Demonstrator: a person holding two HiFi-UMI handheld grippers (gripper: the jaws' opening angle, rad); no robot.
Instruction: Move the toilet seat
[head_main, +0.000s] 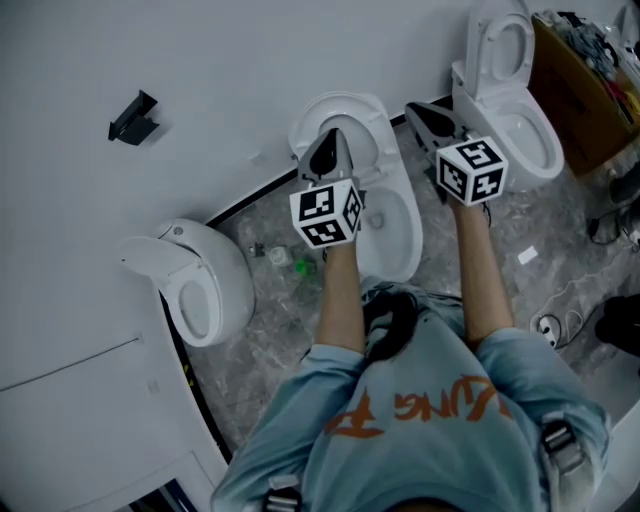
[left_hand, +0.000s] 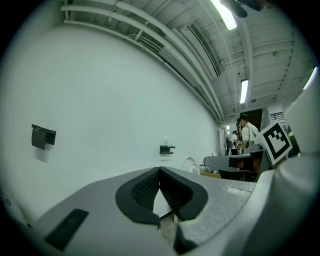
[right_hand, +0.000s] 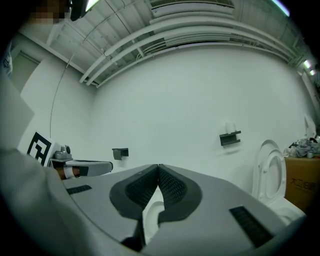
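Closest to the camera was the person's blue shirt (head_main: 420, 440), with two bare arms reaching out from it. Each hand held a pair of tongs with a spotted cube on top.

The left gripper (head_main: 333, 137) pointed at the middle toilet (head_main: 395, 235). Its two jaws were pressed together at the tips, and nothing was between them. Its tips were over the toilet seat (head_main: 362, 112), which looked lifted up toward the white wall (head_main: 200, 60). I could not tell if they touched it.

The right gripper (head_main: 415, 108) was just beside that seat, in the space before the right toilet (head_main: 520, 130). Its jaws were closed together too, with nothing in them.

Another toilet (head_main: 200, 285) sat on the left, well apart. A black holder (head_main: 133, 118) was on the wall, and a brown box (head_main: 580, 95) stood at the far right.
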